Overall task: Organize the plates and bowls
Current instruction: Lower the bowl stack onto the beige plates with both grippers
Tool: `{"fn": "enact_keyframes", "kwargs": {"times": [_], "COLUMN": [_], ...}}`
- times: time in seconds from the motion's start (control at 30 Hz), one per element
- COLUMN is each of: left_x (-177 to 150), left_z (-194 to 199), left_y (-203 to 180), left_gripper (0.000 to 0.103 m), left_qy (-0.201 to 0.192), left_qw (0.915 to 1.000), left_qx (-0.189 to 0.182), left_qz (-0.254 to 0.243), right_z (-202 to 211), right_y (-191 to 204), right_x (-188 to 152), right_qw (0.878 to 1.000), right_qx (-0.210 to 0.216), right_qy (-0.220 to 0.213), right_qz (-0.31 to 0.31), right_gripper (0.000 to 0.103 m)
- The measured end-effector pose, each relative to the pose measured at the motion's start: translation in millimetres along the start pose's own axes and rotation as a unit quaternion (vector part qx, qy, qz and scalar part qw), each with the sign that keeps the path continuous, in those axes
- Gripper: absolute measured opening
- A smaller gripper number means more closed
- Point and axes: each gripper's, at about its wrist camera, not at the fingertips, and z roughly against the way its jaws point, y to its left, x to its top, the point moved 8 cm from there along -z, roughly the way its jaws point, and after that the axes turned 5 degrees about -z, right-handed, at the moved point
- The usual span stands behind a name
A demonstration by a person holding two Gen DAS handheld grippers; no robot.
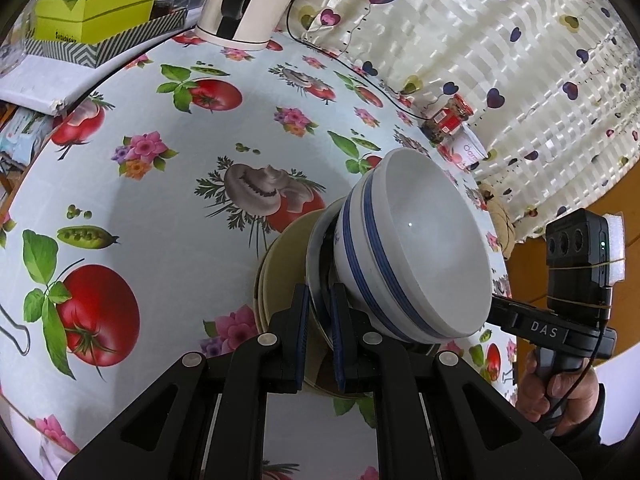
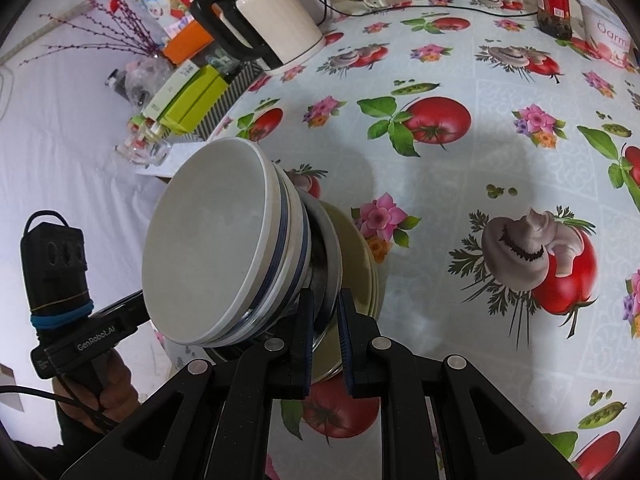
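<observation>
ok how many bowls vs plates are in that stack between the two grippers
bowls with blue bands: 2
silver-rimmed plate: 1
beige plates: 2, as far as the edges show
total: 5
Left gripper and right gripper clamp the silver-rimmed plate.

Bright even light, soft shadows on the tablecloth (image 2: 460, 200), sharp focus, fisheye-bent edges

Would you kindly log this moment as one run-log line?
left tongs: shut on plate rim | right tongs: shut on plate rim | striped bowl stacked on plates, tilted above table
</observation>
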Motion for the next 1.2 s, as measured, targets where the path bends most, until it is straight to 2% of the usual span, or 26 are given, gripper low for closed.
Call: {"fn": "enact_keyframes", "kwargs": {"times": [0.33, 0.5, 0.83, 1.2], "left_x": [0, 1, -2, -9], "left_z": [-1, 0, 5, 26], "left_y": [4, 3, 2, -3], "left_gripper": [0.01, 0.011, 0.013, 0.013], "left_qy": [-0.004, -0.012, -0.017, -0.032], "left_qw": [0.9999, 0.9999, 0.9996, 0.998], "left_qx": [-0.007, 0.002, 0.014, 0.048], "left_qz": [0.008, -0.004, -0.015, -0.026], "right_z": [0, 1, 14, 34], "right_y": [2, 2, 3, 12], "right_x": [3, 2, -8, -18], "right_qw": [1.0, 1.0, 0.998, 0.994], "right_qx": [0.002, -0.006, -0.037, -0.063], "right_qy": [0.0, -0.001, -0.014, -0.037], "right_qz": [0.004, 0.015, 0.047, 0.082], "right_gripper": [0.014, 0.016, 0.034, 0.041]}}
